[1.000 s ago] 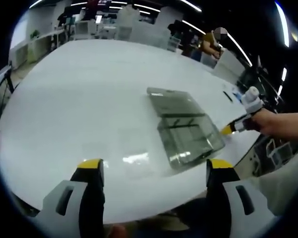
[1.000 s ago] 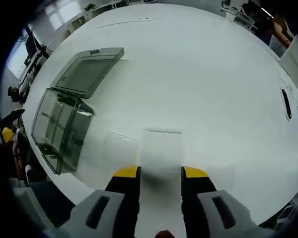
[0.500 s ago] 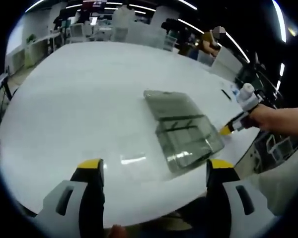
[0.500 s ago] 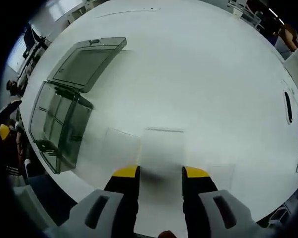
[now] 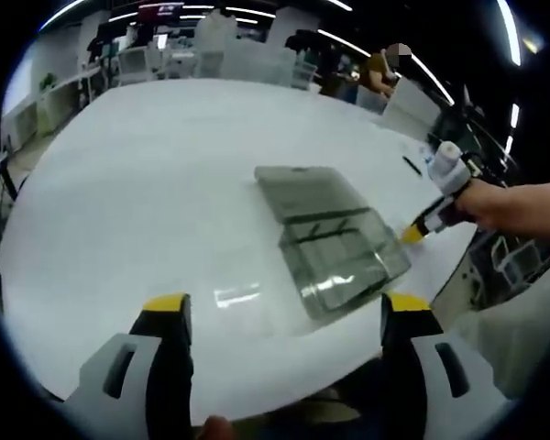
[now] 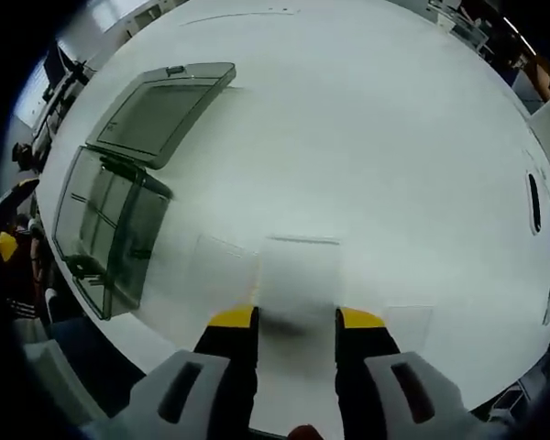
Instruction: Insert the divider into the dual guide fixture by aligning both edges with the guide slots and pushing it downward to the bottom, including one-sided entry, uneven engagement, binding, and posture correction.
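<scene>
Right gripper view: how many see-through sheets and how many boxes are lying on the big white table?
Clear sheets: 3
Smoky clear box with its lid open: 1
Total: 4

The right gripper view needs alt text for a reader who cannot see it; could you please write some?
The right tool, with yellow-tipped jaws, hangs over a clear flat plastic divider sheet lying on a round white table. To the left sits a smoky transparent plastic box with its hinged lid laid open. Whether the jaws grip the sheet is unclear.
</scene>
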A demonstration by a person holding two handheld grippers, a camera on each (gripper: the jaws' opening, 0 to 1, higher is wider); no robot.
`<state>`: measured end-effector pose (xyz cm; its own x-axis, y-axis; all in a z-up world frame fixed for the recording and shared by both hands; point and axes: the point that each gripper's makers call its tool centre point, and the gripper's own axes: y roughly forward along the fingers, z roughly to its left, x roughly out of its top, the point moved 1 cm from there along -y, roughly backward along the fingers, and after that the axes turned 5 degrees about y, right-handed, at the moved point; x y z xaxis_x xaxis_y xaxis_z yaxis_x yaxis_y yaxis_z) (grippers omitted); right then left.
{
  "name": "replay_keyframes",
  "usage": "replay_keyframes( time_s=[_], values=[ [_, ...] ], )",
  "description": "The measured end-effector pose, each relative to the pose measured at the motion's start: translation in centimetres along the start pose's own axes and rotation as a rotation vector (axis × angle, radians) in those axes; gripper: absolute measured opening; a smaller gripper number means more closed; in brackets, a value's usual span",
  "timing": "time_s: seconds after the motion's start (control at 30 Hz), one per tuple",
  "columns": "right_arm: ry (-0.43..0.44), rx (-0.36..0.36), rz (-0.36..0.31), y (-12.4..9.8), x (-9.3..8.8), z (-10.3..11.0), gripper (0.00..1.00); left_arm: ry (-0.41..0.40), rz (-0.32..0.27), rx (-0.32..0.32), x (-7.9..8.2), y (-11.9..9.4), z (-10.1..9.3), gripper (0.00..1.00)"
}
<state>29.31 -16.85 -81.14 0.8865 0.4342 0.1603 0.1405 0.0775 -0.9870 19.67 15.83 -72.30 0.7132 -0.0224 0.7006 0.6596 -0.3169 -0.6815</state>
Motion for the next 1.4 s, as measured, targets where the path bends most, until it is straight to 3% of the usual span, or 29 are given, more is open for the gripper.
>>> replay_keyframes(
  time_s=[0.93, 1.4],
  values=[
    [-0.072, 0.006, -0.008, -0.34, 0.18, -0.21, 0.26, 0.027, -0.007, -0.001, 0.09, -0.29, -0.3, 0.82],
    [-0.066, 0.01, -0.012, -0.4, 0.03, -0.42, 0.26, 0.035, -0.005, -0.004, 0.41, -0.18, -0.35, 0.82]
  ],
)
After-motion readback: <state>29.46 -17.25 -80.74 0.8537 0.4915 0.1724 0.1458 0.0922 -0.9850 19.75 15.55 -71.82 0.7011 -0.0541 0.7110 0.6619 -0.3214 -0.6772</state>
